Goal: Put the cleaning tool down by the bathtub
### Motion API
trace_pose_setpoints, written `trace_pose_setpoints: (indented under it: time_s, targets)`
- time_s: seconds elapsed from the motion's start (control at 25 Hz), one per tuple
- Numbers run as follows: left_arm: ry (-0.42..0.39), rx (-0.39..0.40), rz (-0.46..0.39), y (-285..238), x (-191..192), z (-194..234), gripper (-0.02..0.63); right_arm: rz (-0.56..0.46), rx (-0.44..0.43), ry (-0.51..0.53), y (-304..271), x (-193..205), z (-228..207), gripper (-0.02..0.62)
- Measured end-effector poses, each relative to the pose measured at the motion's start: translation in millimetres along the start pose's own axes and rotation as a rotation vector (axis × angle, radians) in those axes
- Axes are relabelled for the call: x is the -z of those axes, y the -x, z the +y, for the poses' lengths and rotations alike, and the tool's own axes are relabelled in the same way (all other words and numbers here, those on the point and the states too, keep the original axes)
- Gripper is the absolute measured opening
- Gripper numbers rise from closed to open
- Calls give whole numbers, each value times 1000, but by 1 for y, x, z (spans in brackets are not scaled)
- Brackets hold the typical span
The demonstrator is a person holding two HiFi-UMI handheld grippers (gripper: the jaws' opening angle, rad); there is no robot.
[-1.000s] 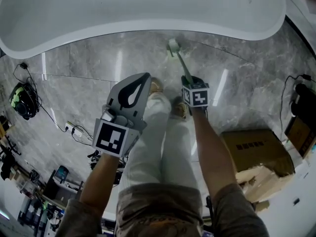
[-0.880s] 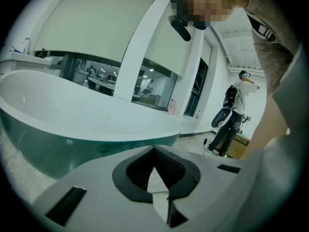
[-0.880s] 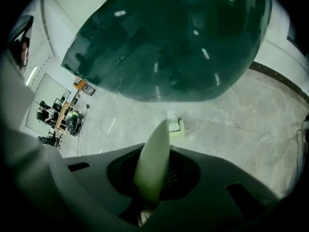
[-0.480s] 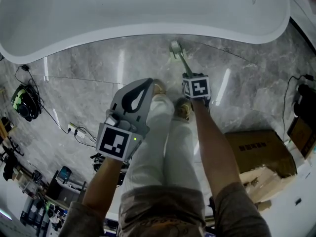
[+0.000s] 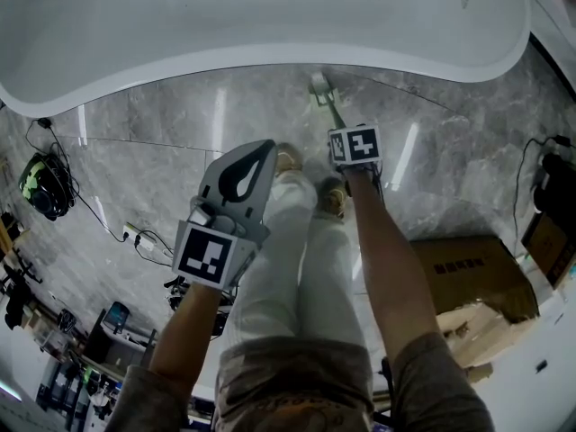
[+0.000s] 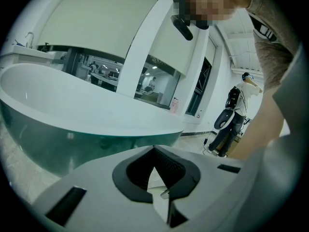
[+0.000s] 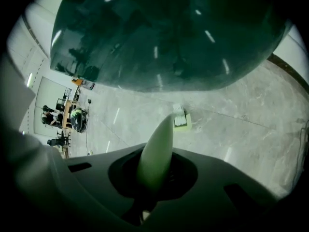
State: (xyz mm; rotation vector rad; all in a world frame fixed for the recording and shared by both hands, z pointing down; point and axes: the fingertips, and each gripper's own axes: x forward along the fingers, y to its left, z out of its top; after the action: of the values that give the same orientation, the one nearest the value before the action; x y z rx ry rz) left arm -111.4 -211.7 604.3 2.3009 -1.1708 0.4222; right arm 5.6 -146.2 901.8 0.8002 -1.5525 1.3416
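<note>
The cleaning tool is a brush with a pale green handle point(image 5: 332, 113). Its small head point(image 5: 318, 85) rests on the grey marble floor just in front of the white bathtub point(image 5: 270, 25). My right gripper point(image 5: 354, 144) holds the handle's upper end, its jaws closing tight on it. In the right gripper view the handle point(image 7: 158, 144) runs out from between the jaws to the brush head point(image 7: 181, 119) below the tub's dark underside point(image 7: 169, 33). My left gripper point(image 5: 241, 171) hangs over the person's left leg, shut and empty point(image 6: 157, 178).
The person's legs point(image 5: 288, 268) and shoes stand between the grippers. A cardboard box point(image 5: 468, 273) sits at the right, with dark gear and a cable point(image 5: 549, 174) beyond it. Cables and a power strip point(image 5: 135, 237) lie at the left near a helmet-like object point(image 5: 40, 183).
My right gripper has shifted a little toward the tub along the handle's line. The brush head stays on the floor. The left gripper has barely moved.
</note>
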Motion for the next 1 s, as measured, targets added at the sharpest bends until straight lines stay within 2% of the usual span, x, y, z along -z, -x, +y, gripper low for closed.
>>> trace_pose_setpoints:
  time_s: [0.16,0.4,0.48,0.72,1.0]
  targets:
    - [-5,3,-6,0,-4,-2,11,-13,-40,-77,-1,3,2,9]
    - [0,5,0,4,1,-1,11,-52,-3,-125,1,2,-3,41]
    - [1,9,3,4,3,-4,11,-55,24,-116,3,3,-6,52]
    - [2,14,5,8,-1,-12,11,-122,70,-68,16,0,-7,223]
    - [-13,15,-12,15,-20,-26,11,-182,110,-3,48,-11,-4,253]
